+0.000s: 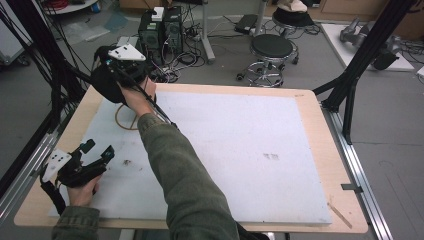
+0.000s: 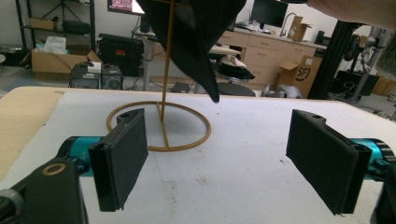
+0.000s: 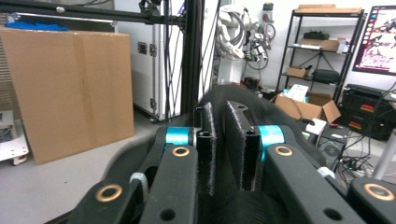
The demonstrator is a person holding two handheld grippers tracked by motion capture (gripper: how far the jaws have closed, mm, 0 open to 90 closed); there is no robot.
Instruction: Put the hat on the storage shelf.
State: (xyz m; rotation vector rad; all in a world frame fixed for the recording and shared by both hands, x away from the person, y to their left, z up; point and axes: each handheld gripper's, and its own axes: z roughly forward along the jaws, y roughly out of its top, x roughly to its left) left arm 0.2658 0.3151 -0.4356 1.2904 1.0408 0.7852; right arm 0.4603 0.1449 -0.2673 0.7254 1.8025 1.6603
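1. Jaws of our right gripper (image 3: 223,154) pinch the black cap (image 1: 106,82) nearly closed, holding it above the stand (image 2: 161,122) at the table's far-left corner, apparently for hanging.
2. Our left gripper (image 1: 96,151) waits wide open, empty, aimed at the stand.
3. We work on a white mat (image 1: 260,150).

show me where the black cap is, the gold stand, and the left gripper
black cap (image 2: 196,42), left gripper view, on the dark cloth hanging over the stand.
gold stand (image 2: 164,70), left gripper view, on its upright rod.
left gripper (image 1: 100,149), high view, midway between its open fingertips.
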